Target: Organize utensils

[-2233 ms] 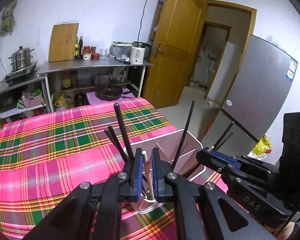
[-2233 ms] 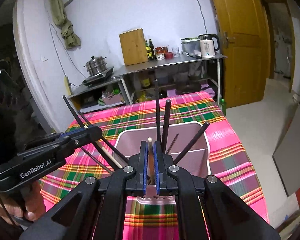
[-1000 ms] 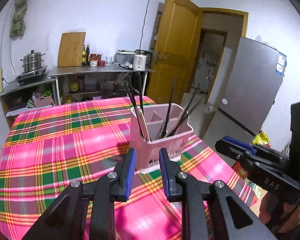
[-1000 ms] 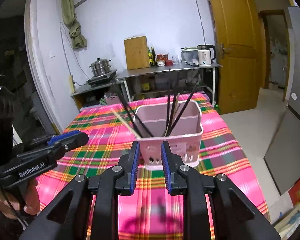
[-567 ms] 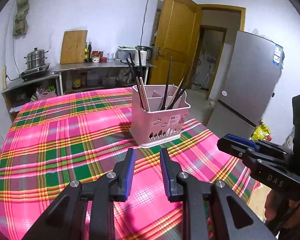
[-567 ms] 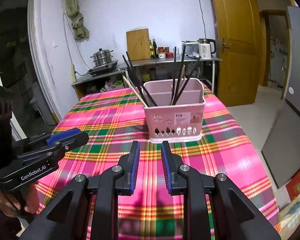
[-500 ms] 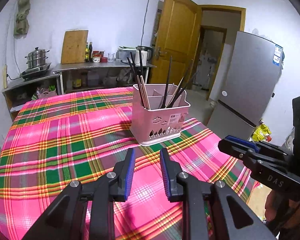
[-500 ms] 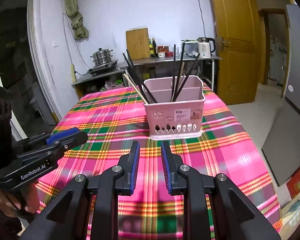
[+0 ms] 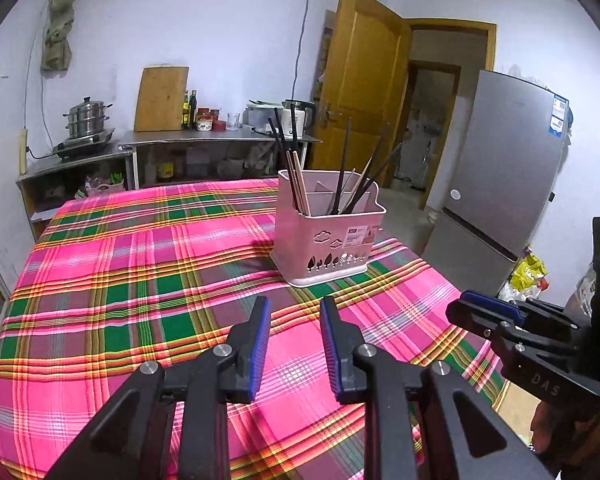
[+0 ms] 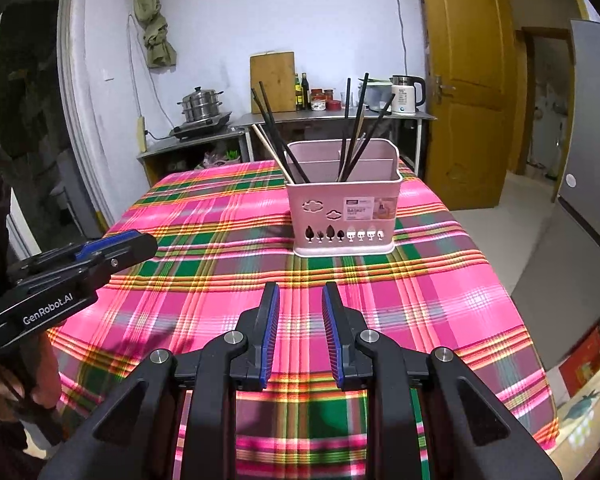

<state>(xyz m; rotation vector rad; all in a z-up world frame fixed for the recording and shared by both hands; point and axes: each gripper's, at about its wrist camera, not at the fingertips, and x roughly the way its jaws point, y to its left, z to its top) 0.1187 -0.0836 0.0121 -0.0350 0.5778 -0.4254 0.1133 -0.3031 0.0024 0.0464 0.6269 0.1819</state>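
Note:
A pink utensil holder stands on the plaid tablecloth. Black and wooden chopsticks lean in its left compartment, and more black ones lean in the right. My left gripper hovers over the cloth in front of the holder, open, with nothing between its blue pads. My right gripper is likewise open and empty, short of the holder. Each gripper shows at the edge of the other's view, the right gripper and the left gripper.
A steel counter behind the table carries a cutting board, bottles, jars and a kettle. A steamer pot sits on a lower shelf. A grey fridge and an open wooden door are to the right.
Both grippers let go of the chopsticks, opened, and drew back from the holder, sinking toward the cloth. The holder now looks smaller and farther away.

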